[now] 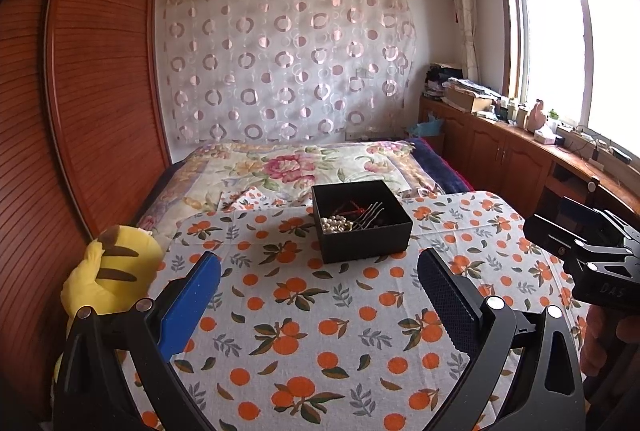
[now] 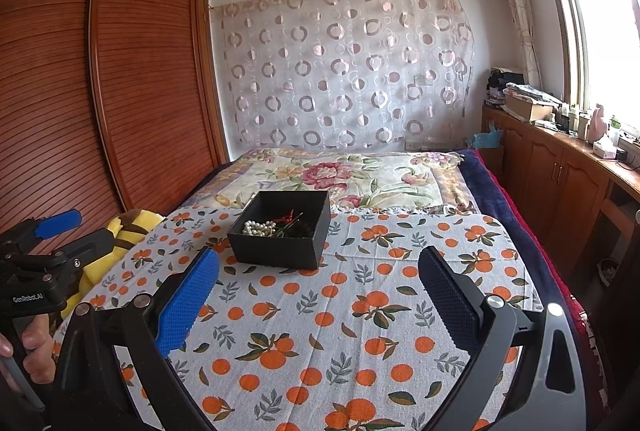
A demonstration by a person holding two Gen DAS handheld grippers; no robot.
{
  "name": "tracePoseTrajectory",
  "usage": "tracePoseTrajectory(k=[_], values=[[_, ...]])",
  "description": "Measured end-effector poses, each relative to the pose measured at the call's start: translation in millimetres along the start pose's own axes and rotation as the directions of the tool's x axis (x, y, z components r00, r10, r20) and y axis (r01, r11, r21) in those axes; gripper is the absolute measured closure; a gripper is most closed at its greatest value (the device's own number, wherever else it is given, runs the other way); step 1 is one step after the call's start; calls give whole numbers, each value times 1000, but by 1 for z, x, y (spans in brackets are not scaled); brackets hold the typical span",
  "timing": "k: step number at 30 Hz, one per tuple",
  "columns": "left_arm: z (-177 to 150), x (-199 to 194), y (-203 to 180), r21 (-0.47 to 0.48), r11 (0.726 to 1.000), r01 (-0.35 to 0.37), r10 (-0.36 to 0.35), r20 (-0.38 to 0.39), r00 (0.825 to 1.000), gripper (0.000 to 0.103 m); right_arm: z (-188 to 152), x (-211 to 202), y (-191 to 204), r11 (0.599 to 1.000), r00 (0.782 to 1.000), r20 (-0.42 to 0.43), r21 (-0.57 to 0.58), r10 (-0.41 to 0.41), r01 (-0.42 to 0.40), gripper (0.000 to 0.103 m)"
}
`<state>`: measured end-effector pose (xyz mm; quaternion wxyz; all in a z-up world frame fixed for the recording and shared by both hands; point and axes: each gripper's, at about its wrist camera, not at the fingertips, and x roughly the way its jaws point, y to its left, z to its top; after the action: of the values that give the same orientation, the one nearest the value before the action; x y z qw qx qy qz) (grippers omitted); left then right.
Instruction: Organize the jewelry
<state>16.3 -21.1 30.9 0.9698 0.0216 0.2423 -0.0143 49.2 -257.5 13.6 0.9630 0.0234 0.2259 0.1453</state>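
Two grippers, left gripper (image 1: 320,271) and right gripper (image 2: 318,271), I hold back with fingers spread wide and empty. The black box (image 1: 361,221) sits on the orange-print cloth (image 1: 320,331) on the bed, holding the pearl beads (image 1: 335,223) and hairpins, within reach of both.

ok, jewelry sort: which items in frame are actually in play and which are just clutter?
In play:
- black box
- pearl beads in it
- metal hair fork in it
- red string piece in it
- left gripper and right gripper, both open and empty

Clutter:
- yellow plush toy
- orange-print cloth under the box
- floral bedspread
- items along the windowsill
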Motion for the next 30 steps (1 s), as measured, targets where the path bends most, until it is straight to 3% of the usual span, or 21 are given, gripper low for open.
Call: tracePoseTrajectory(k=[30], values=[[-1, -1, -3, -2, 1000, -1, 1, 4, 1000, 8, -1, -1, 0, 1000, 1000, 2, 1, 1, -1, 3]])
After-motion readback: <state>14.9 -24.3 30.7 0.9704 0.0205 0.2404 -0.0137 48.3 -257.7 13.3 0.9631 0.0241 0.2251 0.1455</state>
